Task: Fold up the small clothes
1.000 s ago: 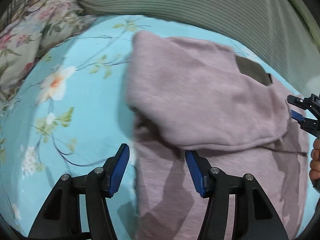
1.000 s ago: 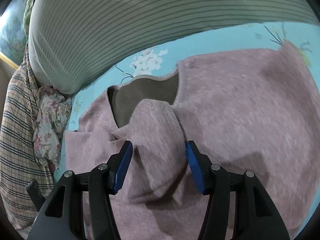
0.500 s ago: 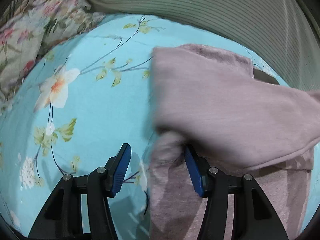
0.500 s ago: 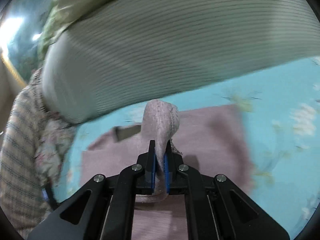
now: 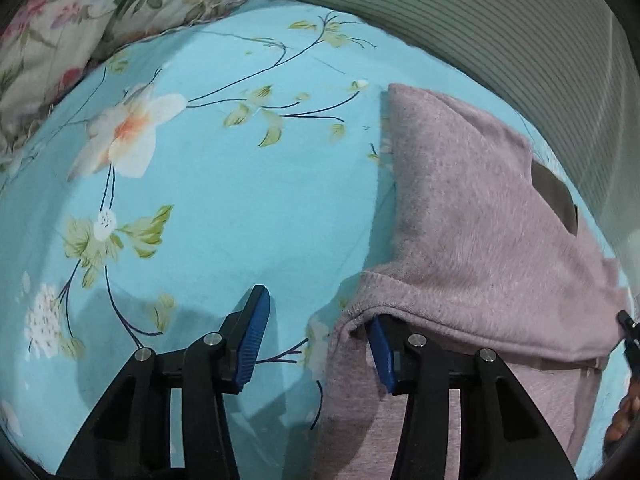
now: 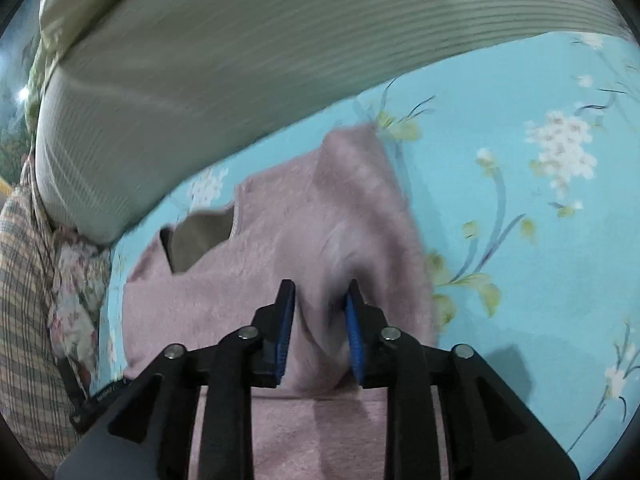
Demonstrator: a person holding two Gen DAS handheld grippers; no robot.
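A small mauve fleece top (image 5: 472, 240) with a grey neck lining (image 5: 554, 196) lies on a blue floral bedsheet (image 5: 224, 184). Its upper part is folded down over the lower part. My left gripper (image 5: 316, 332) is open at the garment's left edge, and the folded hem drapes over its right finger. In the right wrist view the top (image 6: 280, 240) lies ahead and my right gripper (image 6: 320, 320) has its jaws partly open with a raised fold of the fabric between them.
A striped grey-green cushion (image 5: 500, 20) (image 6: 240, 60) lies along the far side. A floral pillow (image 5: 80, 20) sits at the far left. A plaid cloth (image 6: 24, 300) lies left of the right gripper. The right gripper's tip shows at the left view's right edge (image 5: 630, 332).
My right gripper, shut on a fabric fold half a second ago, has carried it over and parted its jaws. The left gripper has stayed open while the folded flap came down over its right finger.
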